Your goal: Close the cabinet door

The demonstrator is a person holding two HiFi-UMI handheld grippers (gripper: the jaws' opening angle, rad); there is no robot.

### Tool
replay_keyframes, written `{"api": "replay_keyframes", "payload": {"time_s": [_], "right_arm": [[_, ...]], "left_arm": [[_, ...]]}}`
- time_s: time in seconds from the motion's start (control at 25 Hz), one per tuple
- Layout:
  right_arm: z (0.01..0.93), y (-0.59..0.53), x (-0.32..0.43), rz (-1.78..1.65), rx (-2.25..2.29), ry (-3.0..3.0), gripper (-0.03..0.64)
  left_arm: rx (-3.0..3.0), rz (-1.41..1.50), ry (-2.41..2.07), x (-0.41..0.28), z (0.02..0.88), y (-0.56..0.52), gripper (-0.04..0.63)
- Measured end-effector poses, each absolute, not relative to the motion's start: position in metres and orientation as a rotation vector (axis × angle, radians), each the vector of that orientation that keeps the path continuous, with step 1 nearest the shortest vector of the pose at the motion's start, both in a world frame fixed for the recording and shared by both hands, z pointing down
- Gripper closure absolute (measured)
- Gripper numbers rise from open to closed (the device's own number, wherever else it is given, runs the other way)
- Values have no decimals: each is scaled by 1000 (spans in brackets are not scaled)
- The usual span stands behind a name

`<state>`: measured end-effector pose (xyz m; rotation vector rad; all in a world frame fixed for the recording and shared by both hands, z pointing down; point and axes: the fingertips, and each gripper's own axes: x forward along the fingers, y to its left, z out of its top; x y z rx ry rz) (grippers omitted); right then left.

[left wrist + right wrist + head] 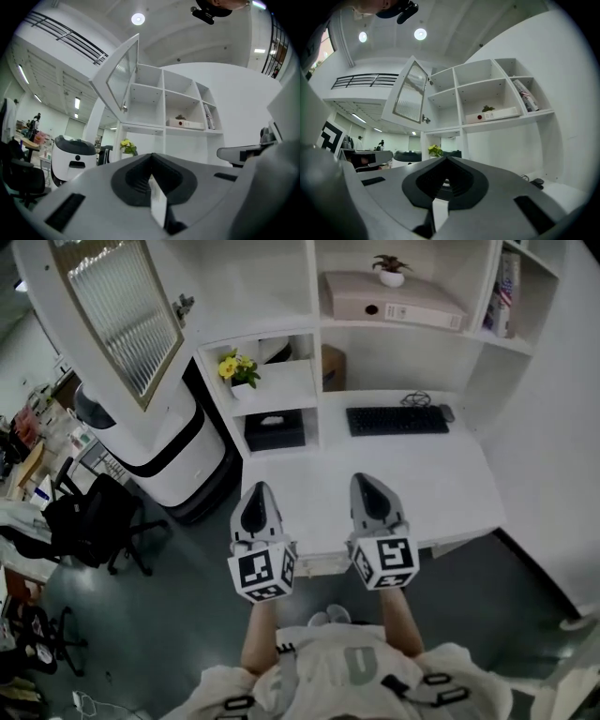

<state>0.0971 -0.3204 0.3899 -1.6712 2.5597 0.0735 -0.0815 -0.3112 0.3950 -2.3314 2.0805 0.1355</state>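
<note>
The cabinet door (112, 315), white-framed with a ribbed glass pane, stands swung wide open at the upper left, its small knob (184, 306) toward the shelves. It also shows as the open door (121, 77) in the left gripper view and the open door (408, 96) in the right gripper view. My left gripper (259, 487) and right gripper (366, 478) hover side by side over the near edge of the desk, well below and short of the door. Both point level at the shelves. The left gripper (151, 155) and right gripper (445, 159) are shut with nothing in them.
The white desk (450, 493) carries a keyboard (397, 420) and mouse (446, 412). Cubbies hold yellow flowers (238, 368) and a black tissue box (275, 429). A flat box (392, 298) with a small plant sits on the upper shelf. A white rounded machine (164, 451) and a black chair (89, 521) stand left.
</note>
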Motion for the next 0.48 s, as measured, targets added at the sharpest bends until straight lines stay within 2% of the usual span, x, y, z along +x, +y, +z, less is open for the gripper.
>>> {"api": "replay_keyframes", "payload": {"time_s": [0.48], "right_arm": [[401,-308,-71,12,-1069,2854,612]], "left_arm": [[-1865,69,2478,-211,402,-231,591]]}}
